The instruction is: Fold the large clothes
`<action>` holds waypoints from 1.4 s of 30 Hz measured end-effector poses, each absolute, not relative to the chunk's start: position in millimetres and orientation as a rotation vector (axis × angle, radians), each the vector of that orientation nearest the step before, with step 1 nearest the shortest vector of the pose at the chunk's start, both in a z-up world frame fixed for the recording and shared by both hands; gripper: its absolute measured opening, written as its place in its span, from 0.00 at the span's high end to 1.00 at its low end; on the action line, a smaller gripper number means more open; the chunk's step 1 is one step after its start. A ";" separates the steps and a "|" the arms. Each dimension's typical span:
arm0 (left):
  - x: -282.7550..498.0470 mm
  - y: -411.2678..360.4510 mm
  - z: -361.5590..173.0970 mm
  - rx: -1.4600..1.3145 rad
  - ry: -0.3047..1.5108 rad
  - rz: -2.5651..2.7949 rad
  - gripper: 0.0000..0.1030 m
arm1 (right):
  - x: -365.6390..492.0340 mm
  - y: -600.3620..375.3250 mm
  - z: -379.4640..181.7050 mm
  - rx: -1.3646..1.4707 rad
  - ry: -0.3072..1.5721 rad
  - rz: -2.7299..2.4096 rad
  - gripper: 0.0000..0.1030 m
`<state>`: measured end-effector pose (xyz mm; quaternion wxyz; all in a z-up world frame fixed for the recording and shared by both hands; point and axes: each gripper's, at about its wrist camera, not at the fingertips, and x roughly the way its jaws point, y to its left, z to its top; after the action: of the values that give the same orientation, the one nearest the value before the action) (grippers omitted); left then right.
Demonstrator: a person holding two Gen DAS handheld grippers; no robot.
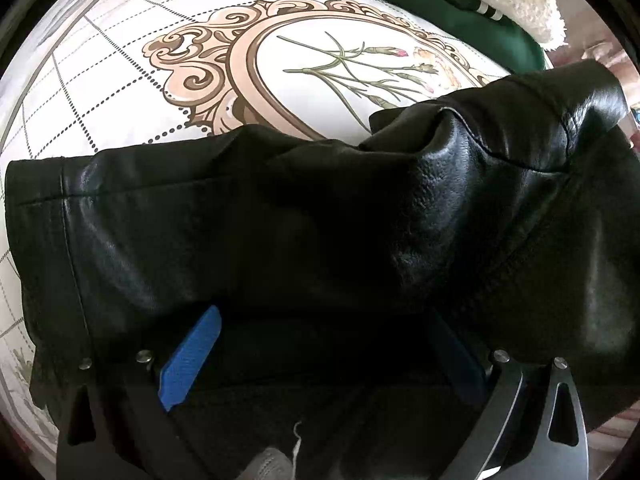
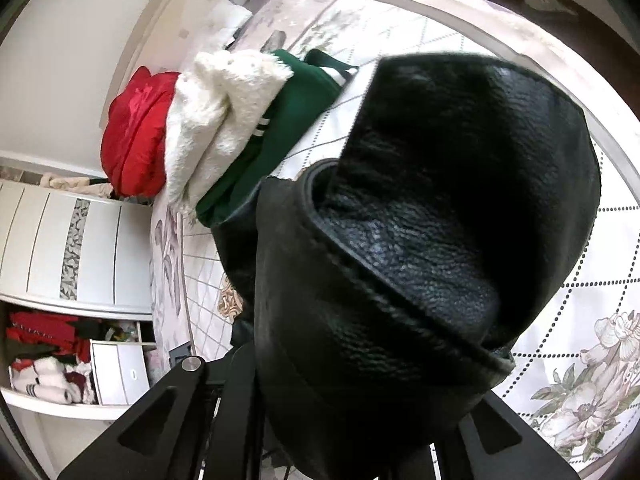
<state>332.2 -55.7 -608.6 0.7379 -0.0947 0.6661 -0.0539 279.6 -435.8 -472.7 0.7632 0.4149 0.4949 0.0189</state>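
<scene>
Over the bed, a black leather jacket hangs bunched across both views. Left hand-held gripper: blue fingers spread, leather draped between them. Right hand-held gripper: fingertips buried in the jacket; state cannot be told. Green, white and red garments lie piled behind. No legible writing.

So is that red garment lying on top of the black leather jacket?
No, the red garment sits apart at the bed's edge, beyond a white fleece, away from the black leather jacket.
</scene>
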 end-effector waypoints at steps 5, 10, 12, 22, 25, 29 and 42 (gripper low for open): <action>328.6 -50.0 -602.9 -0.220 1.460 -0.122 0.00 | 276.9 -415.8 -453.1 0.864 1.070 0.068 0.88; 327.6 -45.9 -596.1 -0.239 1.454 -0.118 0.00 | 278.1 -382.0 -432.3 0.786 1.085 0.112 0.88; 325.5 -43.9 -594.3 -0.249 1.449 -0.114 0.00 | 279.2 -364.1 -424.7 0.747 1.105 0.134 0.88; 269.0 89.1 -536.0 -0.431 1.354 0.132 0.01 | 278.6 -251.0 -383.6 0.402 1.163 0.274 0.88; 229.7 157.8 -514.0 -0.500 1.310 0.270 0.01 | 268.5 -180.2 -382.6 0.211 1.179 0.369 0.88; 175.8 237.2 -483.1 -0.538 1.248 0.460 0.00 | 241.0 -87.8 -413.4 0.021 1.232 0.499 0.88; 124.3 304.8 -455.9 -0.645 1.155 0.573 0.00 | 189.3 -12.7 -477.2 0.090 1.694 0.850 0.07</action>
<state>124.3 304.8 -455.9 0.7513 -0.2953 0.5288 0.2621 189.3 -12.7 -477.2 0.5827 0.0387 0.7256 0.3639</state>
